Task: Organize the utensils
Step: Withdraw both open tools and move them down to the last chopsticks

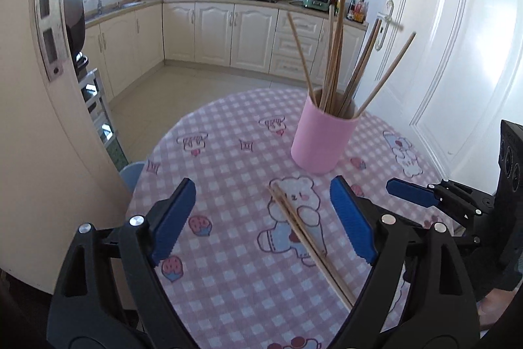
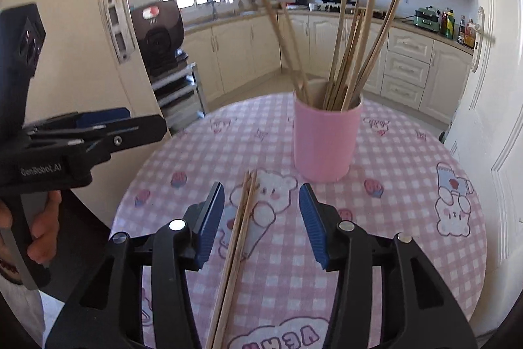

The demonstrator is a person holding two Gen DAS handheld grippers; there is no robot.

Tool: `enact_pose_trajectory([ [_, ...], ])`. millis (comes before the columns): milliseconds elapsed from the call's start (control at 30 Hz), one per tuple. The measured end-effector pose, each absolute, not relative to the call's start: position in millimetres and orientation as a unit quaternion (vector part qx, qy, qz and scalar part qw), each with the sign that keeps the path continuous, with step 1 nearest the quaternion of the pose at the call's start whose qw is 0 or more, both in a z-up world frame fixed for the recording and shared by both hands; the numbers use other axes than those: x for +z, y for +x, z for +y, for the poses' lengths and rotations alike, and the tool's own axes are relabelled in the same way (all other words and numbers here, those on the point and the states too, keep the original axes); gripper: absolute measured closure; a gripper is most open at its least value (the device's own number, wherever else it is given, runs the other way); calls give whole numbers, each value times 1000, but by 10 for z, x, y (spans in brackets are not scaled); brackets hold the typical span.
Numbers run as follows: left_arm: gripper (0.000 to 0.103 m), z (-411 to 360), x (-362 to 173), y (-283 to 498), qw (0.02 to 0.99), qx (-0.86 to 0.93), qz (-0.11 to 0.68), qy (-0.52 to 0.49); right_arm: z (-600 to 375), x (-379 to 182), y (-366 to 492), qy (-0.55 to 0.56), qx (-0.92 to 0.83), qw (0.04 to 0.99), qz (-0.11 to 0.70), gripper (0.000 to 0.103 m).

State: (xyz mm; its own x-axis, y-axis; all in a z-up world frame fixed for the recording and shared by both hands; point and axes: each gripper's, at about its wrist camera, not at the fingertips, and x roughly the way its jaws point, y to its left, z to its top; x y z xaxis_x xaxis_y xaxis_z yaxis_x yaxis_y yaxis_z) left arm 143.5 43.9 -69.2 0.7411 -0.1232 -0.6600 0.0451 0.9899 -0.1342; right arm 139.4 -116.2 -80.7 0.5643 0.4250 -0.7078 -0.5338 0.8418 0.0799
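A pink cup [image 1: 322, 138] [image 2: 325, 139] stands upright on the round table with several wooden chopsticks [image 1: 333, 54] [image 2: 346, 54] leaning in it. A pair of loose chopsticks [image 1: 309, 242] [image 2: 237, 247] lies flat on the pink checked tablecloth in front of the cup. My left gripper [image 1: 264, 218] is open and empty above the table, with the loose pair between its fingers. My right gripper [image 2: 261, 221] is open and empty, with the pair lying between its fingers, nearer the left one. Each gripper shows at the edge of the other's view: the right [image 1: 425, 195] and the left [image 2: 98, 126].
The tablecloth [image 1: 228, 267] [image 2: 392, 201] covers the round table, whose edge curves near on the left. A white door [image 1: 474, 71] stands at the right. Behind are kitchen cabinets [image 1: 228, 35], a shelf rack with an appliance [image 2: 163, 38] and a blue stool [image 1: 132, 174].
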Motion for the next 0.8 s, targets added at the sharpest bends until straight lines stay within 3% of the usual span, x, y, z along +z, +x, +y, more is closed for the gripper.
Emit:
enact_pose_trajectory([
  [367, 20, 445, -1194, 1394, 899, -47, 432, -60, -1103, -1417, 1484, -91, 249, 842, 469, 55],
  [800, 20, 398, -1440, 1509, 883, -49, 464, -59, -1002, -1476, 1474, -119, 252, 842, 462, 48],
])
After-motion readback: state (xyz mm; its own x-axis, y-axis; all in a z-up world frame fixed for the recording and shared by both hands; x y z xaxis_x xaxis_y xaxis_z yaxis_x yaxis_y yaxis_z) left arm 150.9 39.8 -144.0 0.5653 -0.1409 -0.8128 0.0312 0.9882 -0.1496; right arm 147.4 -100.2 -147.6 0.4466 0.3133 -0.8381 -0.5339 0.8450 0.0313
